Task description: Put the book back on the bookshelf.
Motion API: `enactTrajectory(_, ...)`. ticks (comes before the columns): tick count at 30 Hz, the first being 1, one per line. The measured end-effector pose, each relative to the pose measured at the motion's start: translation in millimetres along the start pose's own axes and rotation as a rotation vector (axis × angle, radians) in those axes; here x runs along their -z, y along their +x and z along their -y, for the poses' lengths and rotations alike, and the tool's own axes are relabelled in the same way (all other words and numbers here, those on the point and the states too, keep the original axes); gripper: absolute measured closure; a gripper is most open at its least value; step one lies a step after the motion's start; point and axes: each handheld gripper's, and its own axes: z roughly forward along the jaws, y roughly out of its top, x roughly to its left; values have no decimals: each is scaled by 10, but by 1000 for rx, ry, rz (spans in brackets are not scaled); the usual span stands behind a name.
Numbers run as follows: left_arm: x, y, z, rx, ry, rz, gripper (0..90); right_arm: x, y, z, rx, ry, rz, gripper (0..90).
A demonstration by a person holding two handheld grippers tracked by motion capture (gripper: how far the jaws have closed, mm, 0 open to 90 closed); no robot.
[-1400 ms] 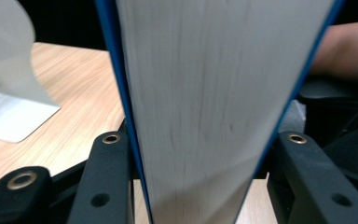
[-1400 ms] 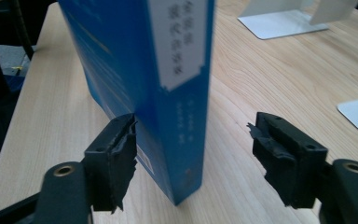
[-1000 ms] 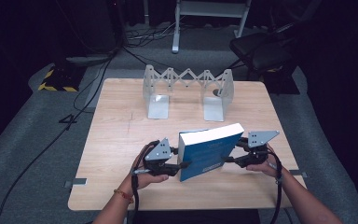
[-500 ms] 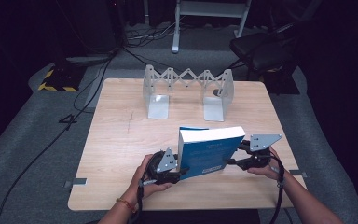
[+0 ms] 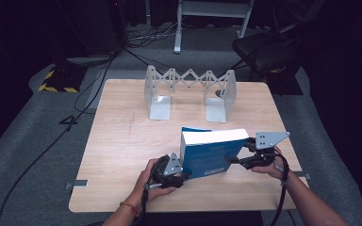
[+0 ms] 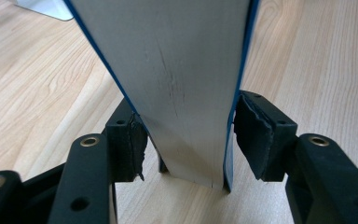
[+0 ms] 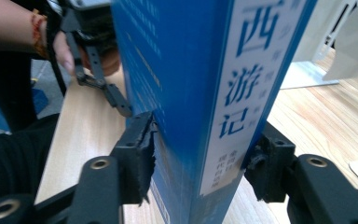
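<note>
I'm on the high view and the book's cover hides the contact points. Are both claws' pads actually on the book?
Observer: Yes for the left. The left claw straddles the page edge of the book, with a pad against each blue cover. Its jaws have just been opening slightly.
Operator: And the right?
Observer: The right claw spans the spine end, which has a white strip with blue characters, and has a pad on each side. Its jaws also just opened a little.
Operator: Is the book lifted?
Observer: No, its lower corner rests on the table just ahead of the left claw.
</note>
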Motion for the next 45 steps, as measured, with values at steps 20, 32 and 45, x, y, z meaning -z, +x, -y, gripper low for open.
enactTrajectory(20, -84, 85, -18, 30, -14, -48, 388, 108, 270, -380, 46, -41, 68, 561)
enactTrajectory(32, -321, 138, -121, 37, -50, -104, 363, 211, 357, -479, 73, -63, 151, 591)
enactTrajectory(45, -365, 207, -204, 93, -35, -68, 324, 327, 312, -457, 31, -47, 213, 585)
